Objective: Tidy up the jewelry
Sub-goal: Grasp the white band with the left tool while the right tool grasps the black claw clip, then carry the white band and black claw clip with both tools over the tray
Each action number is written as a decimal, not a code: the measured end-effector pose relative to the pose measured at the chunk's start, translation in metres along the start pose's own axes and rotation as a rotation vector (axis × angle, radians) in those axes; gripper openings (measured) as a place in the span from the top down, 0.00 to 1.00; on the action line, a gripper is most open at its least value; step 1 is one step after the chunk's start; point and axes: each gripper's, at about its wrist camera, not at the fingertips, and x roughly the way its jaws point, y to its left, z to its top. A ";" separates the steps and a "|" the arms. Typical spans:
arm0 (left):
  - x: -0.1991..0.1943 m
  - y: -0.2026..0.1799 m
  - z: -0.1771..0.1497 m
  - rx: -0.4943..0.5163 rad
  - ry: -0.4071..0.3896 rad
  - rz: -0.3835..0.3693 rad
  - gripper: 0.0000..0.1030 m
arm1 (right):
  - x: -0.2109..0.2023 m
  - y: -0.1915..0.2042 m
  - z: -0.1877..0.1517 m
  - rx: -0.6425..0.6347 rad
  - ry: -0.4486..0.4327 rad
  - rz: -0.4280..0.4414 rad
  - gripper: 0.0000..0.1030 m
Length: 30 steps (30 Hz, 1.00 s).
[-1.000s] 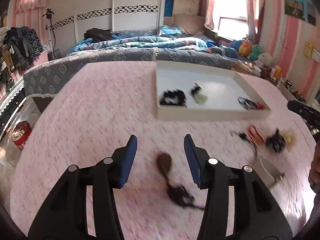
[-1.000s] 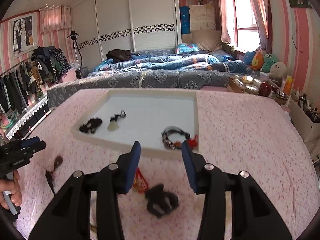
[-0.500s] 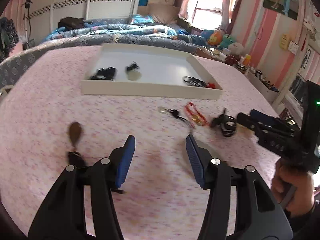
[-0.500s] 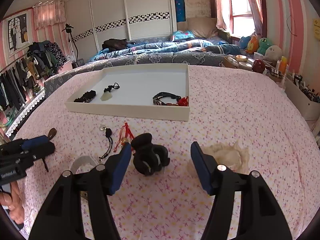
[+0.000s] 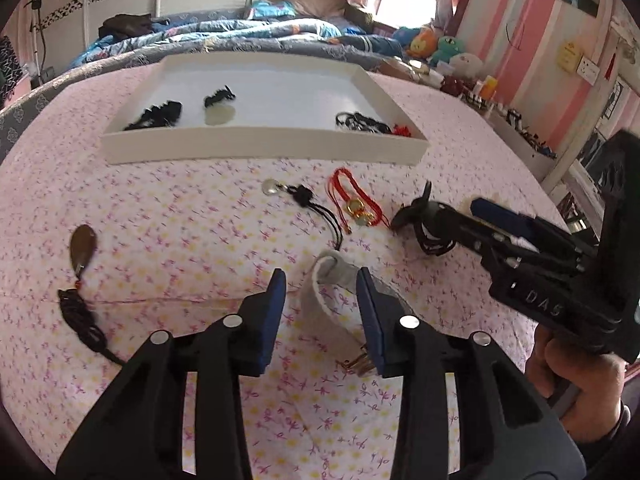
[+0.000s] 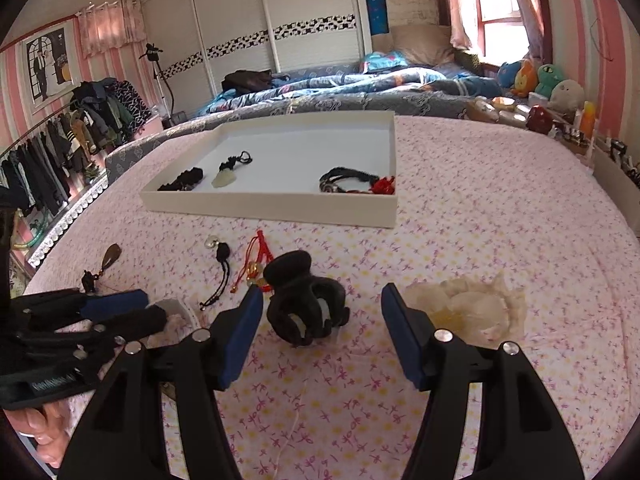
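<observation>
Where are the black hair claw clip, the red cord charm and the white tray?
black plastic hair claw clip [image 6: 306, 306], right wrist view, its body
red cord charm [image 5: 354, 200], left wrist view, cord loop
white rectangular tray [image 6: 272, 208], right wrist view, front wall

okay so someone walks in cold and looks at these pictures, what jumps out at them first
Probably the white tray on the pink flowered bedspread, with a few pieces of jewelry already in it. In front of it, loose pieces lie scattered: a black claw clip between the right gripper's open jaws and a red cord charm.
</observation>
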 end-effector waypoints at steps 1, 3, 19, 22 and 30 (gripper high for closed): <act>0.002 -0.002 0.000 0.003 0.006 -0.002 0.68 | 0.000 0.000 0.001 0.000 -0.003 0.000 0.40; 0.004 -0.005 0.001 0.013 0.004 -0.003 0.68 | 0.004 0.000 0.002 -0.002 0.016 0.002 0.40; 0.012 0.001 0.001 0.004 -0.003 -0.037 1.00 | 0.014 -0.001 0.002 0.010 0.065 0.025 0.56; 0.002 0.003 0.004 0.005 -0.036 -0.037 0.99 | 0.006 -0.005 0.004 0.032 0.036 0.026 0.56; -0.057 0.022 0.039 0.044 -0.219 0.024 0.99 | -0.043 -0.021 0.041 0.073 -0.110 0.007 0.56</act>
